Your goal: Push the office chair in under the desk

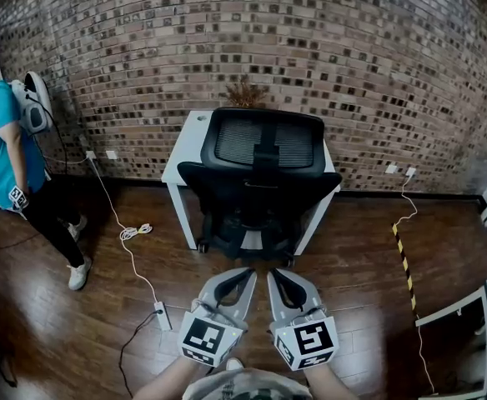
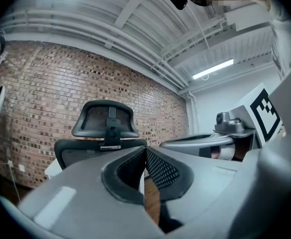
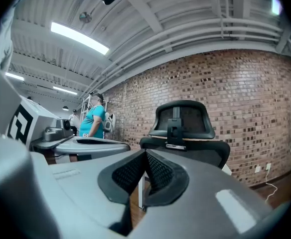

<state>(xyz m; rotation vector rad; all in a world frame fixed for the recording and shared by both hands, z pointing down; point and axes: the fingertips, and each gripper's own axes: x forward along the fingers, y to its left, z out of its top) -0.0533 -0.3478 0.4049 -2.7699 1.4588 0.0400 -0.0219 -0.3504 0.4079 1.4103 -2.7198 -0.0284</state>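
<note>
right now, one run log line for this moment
left hand-held gripper: shut, empty | right hand-held gripper: shut, empty | office chair: untouched, at desk | push: not begun

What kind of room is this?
Probably an office or studio workspace: an office chair at a white desk, a bare brick wall, and strip lights on an open ceiling.
</note>
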